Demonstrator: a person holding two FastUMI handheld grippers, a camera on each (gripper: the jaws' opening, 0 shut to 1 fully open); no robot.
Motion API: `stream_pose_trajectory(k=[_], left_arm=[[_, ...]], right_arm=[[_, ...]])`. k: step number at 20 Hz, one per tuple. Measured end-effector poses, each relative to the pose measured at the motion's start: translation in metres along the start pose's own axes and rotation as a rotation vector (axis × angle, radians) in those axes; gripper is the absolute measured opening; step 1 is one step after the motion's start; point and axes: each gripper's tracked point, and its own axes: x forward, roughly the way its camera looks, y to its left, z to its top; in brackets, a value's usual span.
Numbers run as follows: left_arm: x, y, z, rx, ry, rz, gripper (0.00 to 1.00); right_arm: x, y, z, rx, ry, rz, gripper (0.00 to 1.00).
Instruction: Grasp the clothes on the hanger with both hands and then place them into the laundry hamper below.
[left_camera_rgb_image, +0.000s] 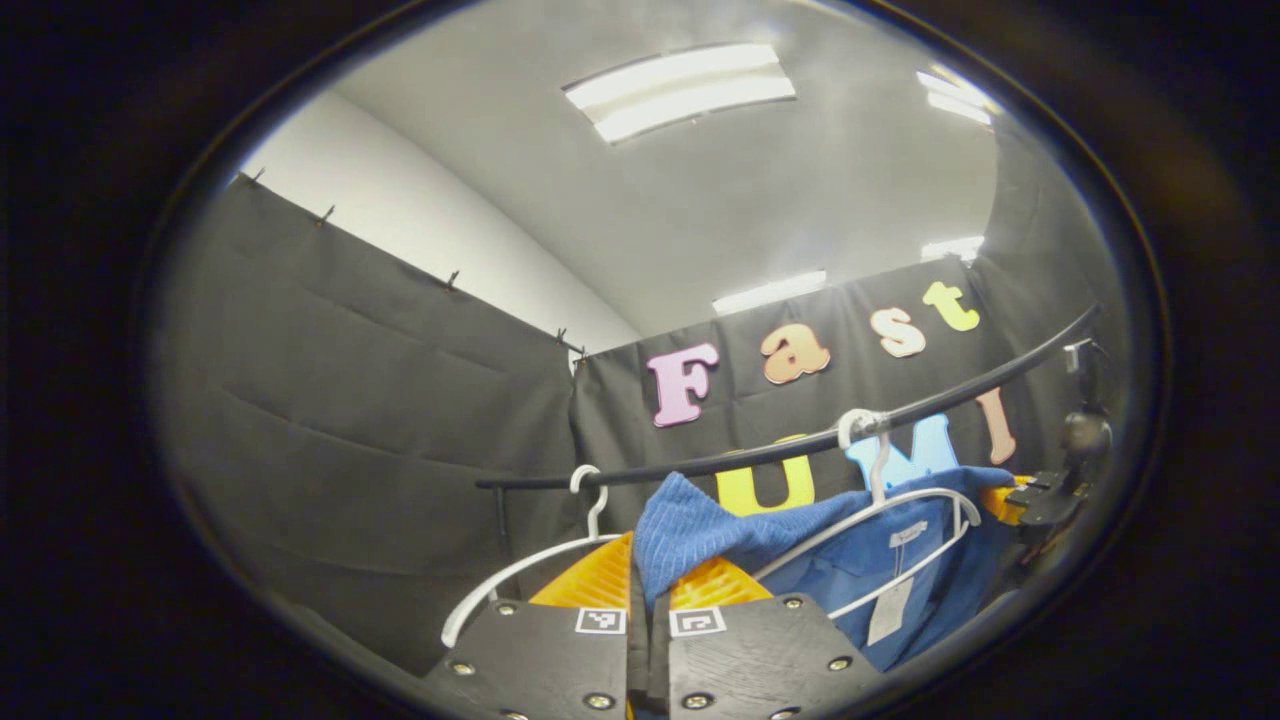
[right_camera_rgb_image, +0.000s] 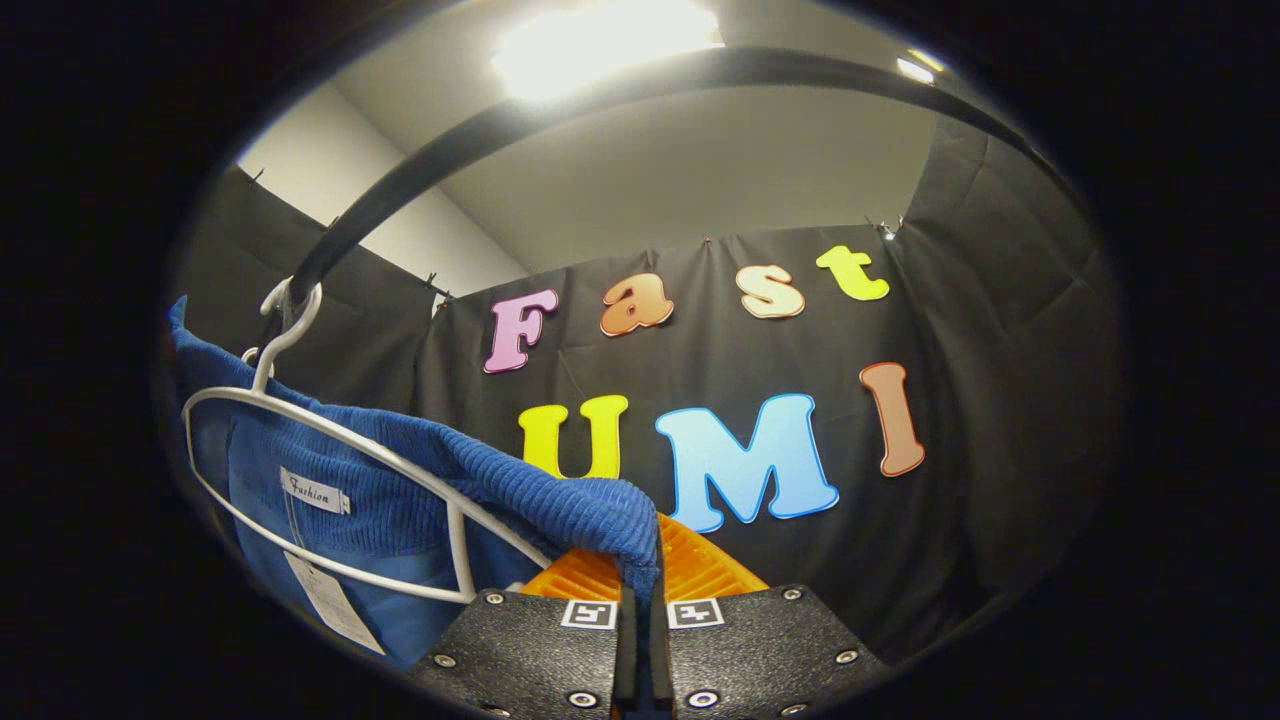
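Left gripper view shows the left gripper (left_camera_rgb_image: 648, 610) with its two fingers closed on a fold of the blue garment (left_camera_rgb_image: 690, 530), which hangs on a white hanger (left_camera_rgb_image: 905, 500) from the black rail (left_camera_rgb_image: 780, 452). In the right gripper view the right gripper (right_camera_rgb_image: 640, 610) also pinches the ribbed blue cloth at the other shoulder, beside the hanger wire. The garment looks soft, light and limp, so it should sag between the two holds. The thick shoulder edges seem good places to grip, away from the hanger wire.
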Motion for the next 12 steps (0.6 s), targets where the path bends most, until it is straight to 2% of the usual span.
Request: stream_pose_trajectory(k=[2, 3, 4, 5, 7, 8, 12], left_arm=[[0.01, 0.006, -0.004, -0.005, 0.006, -0.023, 0.07], [0.016, 0.007, -0.006, -0.001, 0.01, -0.035, 0.01], [0.022, 0.008, -0.01, 0.009, 0.016, -0.049, 0.01], [0.028, 0.008, -0.012, 0.018, 0.017, -0.068, 0.07], [0.036, 0.006, -0.017, 0.043, 0.019, -0.118, 0.07], [0.039, 0.006, -0.021, 0.056, 0.025, -0.138, 0.01], [0.048, 0.01, -0.044, 0.062, 0.076, -0.19, 0.01]], right_arm=[[0.001, 0.001, -0.006, 0.006, 0.012, 0.008, 0.04], [0.002, 0.001, -0.009, 0.012, 0.02, 0.01, 0.04], [0.004, 0.002, -0.013, 0.018, 0.031, 0.011, 0.04], [0.005, 0.002, -0.018, 0.027, 0.047, 0.013, 0.04], [0.008, -0.001, -0.025, 0.039, 0.069, 0.013, 0.04], [0.008, -0.001, -0.026, 0.04, 0.075, 0.013, 0.04], [0.006, -0.001, -0.037, 0.034, 0.102, 0.015, 0.04]])
